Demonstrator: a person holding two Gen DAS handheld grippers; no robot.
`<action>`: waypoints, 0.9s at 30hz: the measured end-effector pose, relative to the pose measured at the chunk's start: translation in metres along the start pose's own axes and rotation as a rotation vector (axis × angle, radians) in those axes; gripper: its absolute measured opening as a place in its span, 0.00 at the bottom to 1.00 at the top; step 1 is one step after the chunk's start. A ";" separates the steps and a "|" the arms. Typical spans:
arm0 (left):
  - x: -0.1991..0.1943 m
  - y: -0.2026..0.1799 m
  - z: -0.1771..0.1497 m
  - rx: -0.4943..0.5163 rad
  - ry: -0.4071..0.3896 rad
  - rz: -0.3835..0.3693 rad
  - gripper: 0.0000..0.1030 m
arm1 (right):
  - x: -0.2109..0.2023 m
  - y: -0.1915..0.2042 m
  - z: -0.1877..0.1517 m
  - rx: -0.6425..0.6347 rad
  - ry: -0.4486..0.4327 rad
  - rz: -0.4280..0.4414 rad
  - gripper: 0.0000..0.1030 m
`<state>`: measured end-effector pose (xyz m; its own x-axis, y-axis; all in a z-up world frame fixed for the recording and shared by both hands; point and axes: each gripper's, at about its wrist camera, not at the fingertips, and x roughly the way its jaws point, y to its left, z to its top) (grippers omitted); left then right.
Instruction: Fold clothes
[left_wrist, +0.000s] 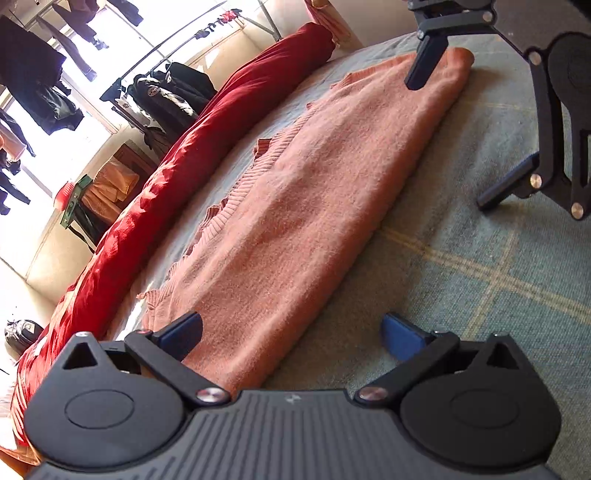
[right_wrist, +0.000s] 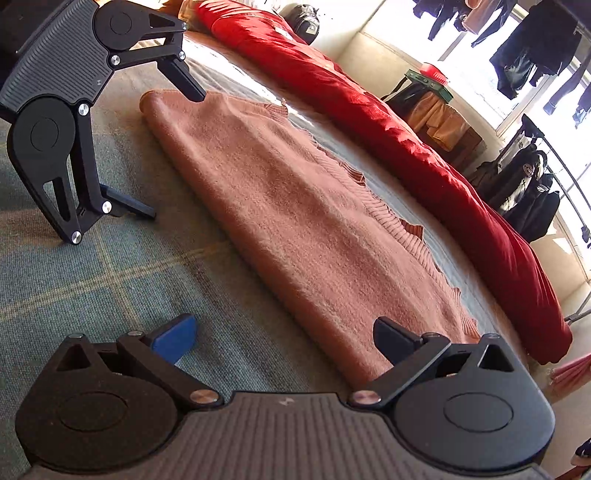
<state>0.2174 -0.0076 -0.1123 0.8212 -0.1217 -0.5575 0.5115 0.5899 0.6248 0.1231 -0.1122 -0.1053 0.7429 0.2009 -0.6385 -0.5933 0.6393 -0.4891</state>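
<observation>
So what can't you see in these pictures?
- Underside and inner layers of the folded pink sweater: hidden by its top layer, both views.
- The hands holding each tool: outside both views.
- Badge on the black jacket: too small to read.
- Far end of the red blanket: cut off by the left wrist view's edge.

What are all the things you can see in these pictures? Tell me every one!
Sweater: one, salmon pink, folded into a long strip, flat on the bed cover.
Bed cover: one, grey-green with pale check lines, under the sweater.
Quilt: one, red, bunched along the far side of the bed.
Hanging clothes: several, dark, on rails by the bright window.
Jackets: a few, black, on a lower rack.
Stool: one, green with something red on top, beyond the quilt.
Left claw: one, black with blue pads, open, at one end of the sweater.
Right claw: one, black with blue pads, open, at the other end.
</observation>
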 end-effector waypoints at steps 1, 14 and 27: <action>0.004 0.000 0.003 0.012 -0.004 0.000 0.99 | 0.005 -0.002 0.003 -0.002 -0.001 0.000 1.00; 0.037 -0.009 0.035 0.197 -0.033 0.016 1.00 | 0.049 -0.034 0.012 -0.006 0.033 -0.036 1.00; 0.044 0.015 0.014 0.165 0.038 0.080 1.00 | 0.047 -0.074 -0.024 -0.015 0.085 -0.170 1.00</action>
<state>0.2648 -0.0154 -0.1204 0.8525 -0.0477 -0.5206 0.4821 0.4568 0.7476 0.1943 -0.1678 -0.1140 0.8041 0.0271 -0.5939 -0.4667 0.6475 -0.6024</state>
